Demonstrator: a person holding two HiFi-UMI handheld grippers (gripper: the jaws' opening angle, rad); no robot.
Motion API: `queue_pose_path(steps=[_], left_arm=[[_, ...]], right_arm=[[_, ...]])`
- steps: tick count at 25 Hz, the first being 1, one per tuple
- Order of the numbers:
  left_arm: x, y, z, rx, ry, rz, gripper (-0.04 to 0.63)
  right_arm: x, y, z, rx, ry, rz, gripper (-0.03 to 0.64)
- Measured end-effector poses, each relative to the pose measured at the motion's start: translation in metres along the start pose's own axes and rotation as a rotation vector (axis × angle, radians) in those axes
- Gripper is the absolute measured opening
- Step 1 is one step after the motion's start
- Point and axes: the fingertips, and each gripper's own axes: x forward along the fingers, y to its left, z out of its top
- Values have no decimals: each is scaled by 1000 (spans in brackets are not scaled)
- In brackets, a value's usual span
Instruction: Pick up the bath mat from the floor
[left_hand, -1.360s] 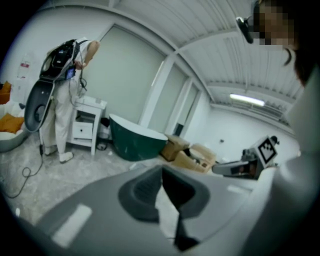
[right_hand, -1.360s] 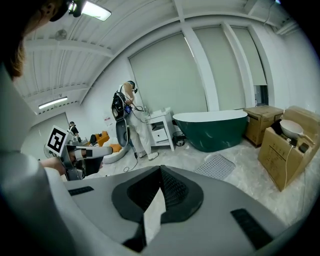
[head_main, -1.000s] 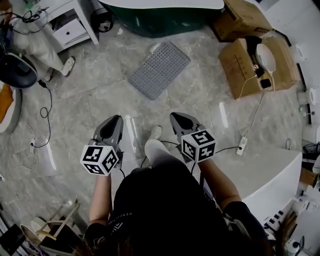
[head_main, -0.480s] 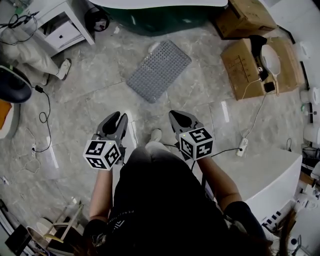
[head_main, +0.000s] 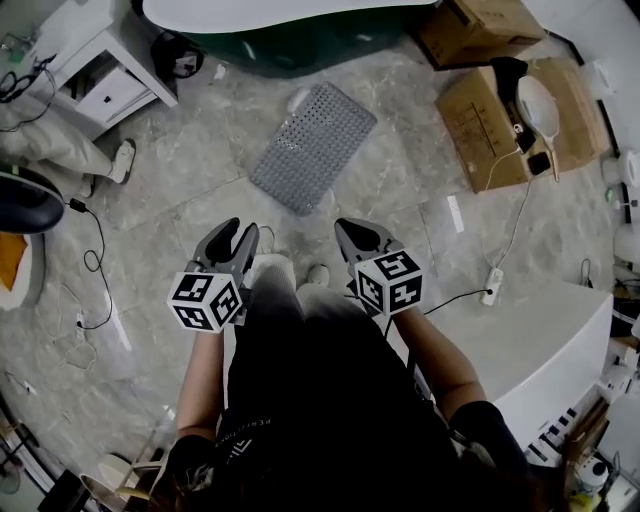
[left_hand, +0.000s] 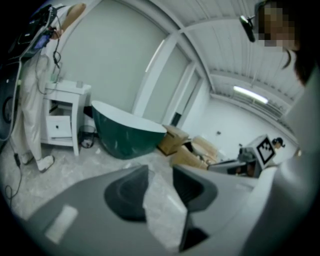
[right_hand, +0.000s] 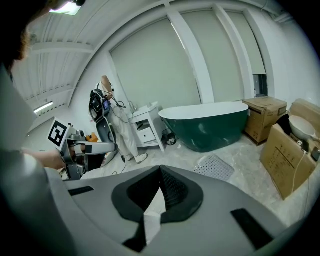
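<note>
The grey perforated bath mat (head_main: 312, 148) lies flat on the marble floor in front of the tub, and in the right gripper view the mat (right_hand: 214, 167) shows just beyond the jaws. Both grippers hang at waist height, short of the mat and well above it. My left gripper (head_main: 240, 232) has its jaws opening, and in the left gripper view the left gripper (left_hand: 160, 172) shows only floor in the gap. My right gripper (head_main: 343, 226) has its tips together, and the right gripper (right_hand: 160, 169) holds nothing.
A dark green bathtub (head_main: 290, 40) stands just past the mat. Cardboard boxes (head_main: 490, 110) sit at the right, a white side table (head_main: 100, 70) at the left beside a person's legs (head_main: 50, 140). A power strip (head_main: 490, 285) and cables lie on the floor near a white counter (head_main: 540, 350).
The left gripper's jaws have parted from shut. The person has stepped forward, so the mat lies nearer the grippers. The right gripper stays shut.
</note>
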Motion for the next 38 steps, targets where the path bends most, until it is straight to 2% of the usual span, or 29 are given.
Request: queue_pose_path(steps=[7, 11, 15, 18, 22, 29, 35, 38], left_arm=[[62, 27, 38, 57, 42, -82, 146], [98, 50, 69, 100, 64, -136, 111], [126, 77, 93, 77, 68, -183, 31], [145, 91, 103, 67, 93, -251, 6], [171, 110, 106, 87, 178, -324, 6], [208, 144, 96, 201, 335, -399, 8], [236, 154, 94, 268, 326, -423, 6], [249, 156, 89, 275, 332, -423, 6]], right_arm=[[32, -31, 42, 54, -25, -86, -9], [59, -49, 68, 118, -31, -142, -9], [89, -62, 91, 153, -35, -196, -9], [108, -69, 101, 185, -34, -239, -9], [129, -81, 109, 241, -29, -301, -9], [154, -95, 111, 308, -34, -402, -9], [164, -109, 95, 357, -6, -421, -9], [172, -121, 81, 385, -5, -420, -9]])
